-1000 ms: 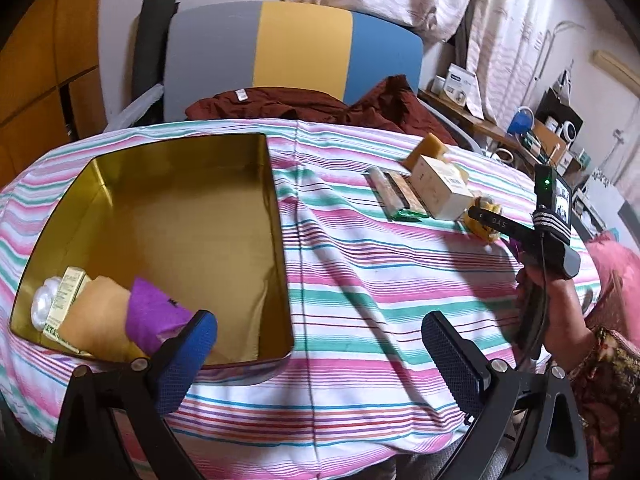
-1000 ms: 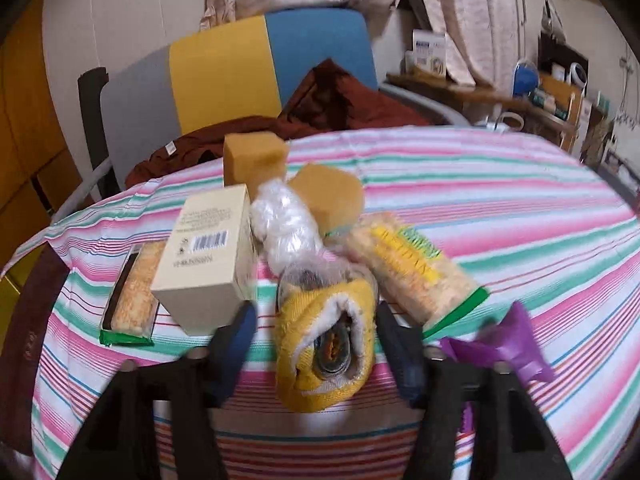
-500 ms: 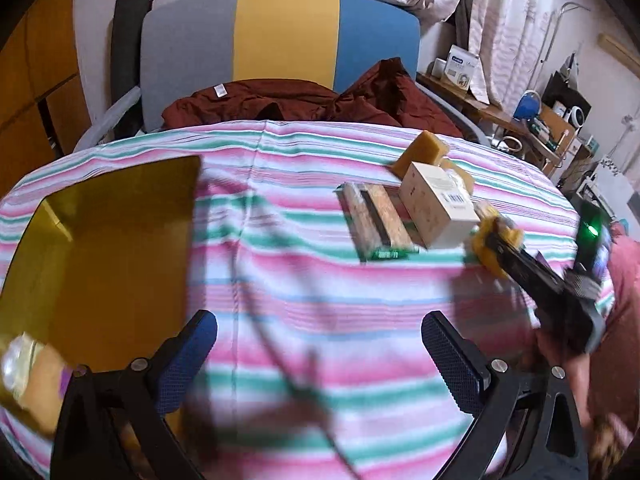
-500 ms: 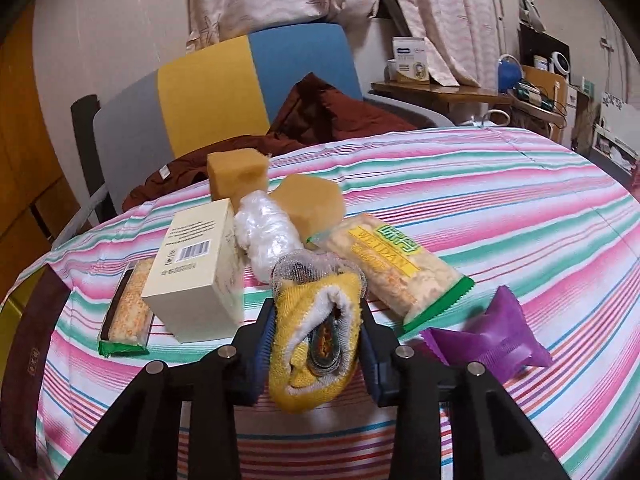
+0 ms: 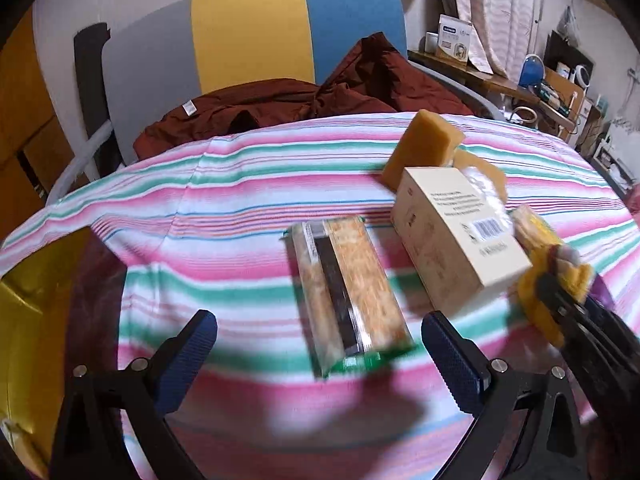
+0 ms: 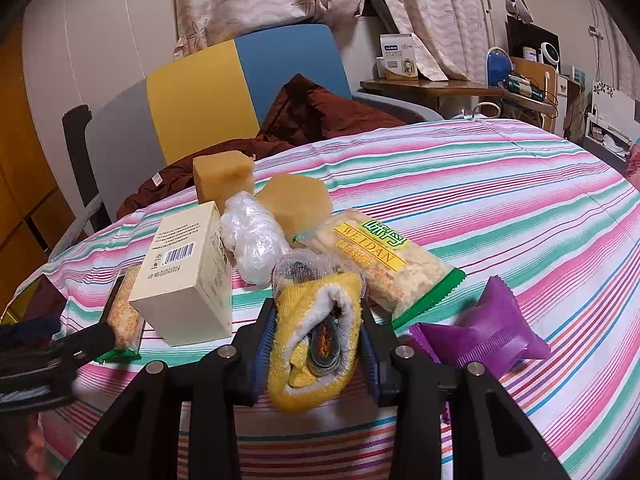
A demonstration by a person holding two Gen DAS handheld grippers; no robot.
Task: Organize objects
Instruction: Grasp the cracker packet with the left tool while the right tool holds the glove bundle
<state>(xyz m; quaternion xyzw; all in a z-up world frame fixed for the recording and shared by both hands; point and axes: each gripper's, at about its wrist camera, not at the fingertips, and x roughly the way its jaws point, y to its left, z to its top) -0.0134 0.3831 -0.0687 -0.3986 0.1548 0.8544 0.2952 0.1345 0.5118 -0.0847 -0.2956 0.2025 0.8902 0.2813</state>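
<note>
My right gripper (image 6: 318, 344) is shut on a rolled yellow cloth bundle (image 6: 308, 308) with a netted item tucked inside; it rests low over the striped tablecloth (image 6: 500, 200). Behind the bundle stand a cream box (image 6: 188, 276), a white plastic-wrapped lump (image 6: 252, 240), two tan sponges (image 6: 224, 176) and a green-edged snack packet (image 6: 380, 264). A purple sachet (image 6: 488, 332) lies to its right. My left gripper (image 5: 320, 344) is open, and a flat cracker packet (image 5: 348, 296) lies just ahead of its fingers. The right gripper (image 5: 560, 300) with the bundle shows at the right edge there.
A gold tin (image 5: 24, 320) sits at the table's left edge. Behind the table stands a grey, yellow and blue chair (image 5: 248, 40) with a dark red garment (image 5: 300, 96) draped on it. A cluttered side shelf (image 6: 460, 88) lies at the back right.
My left gripper swung right, away from the gold tin, to the cracker packet beside the cream box. The right jaws closed in onto the yellow bundle and stayed there.
</note>
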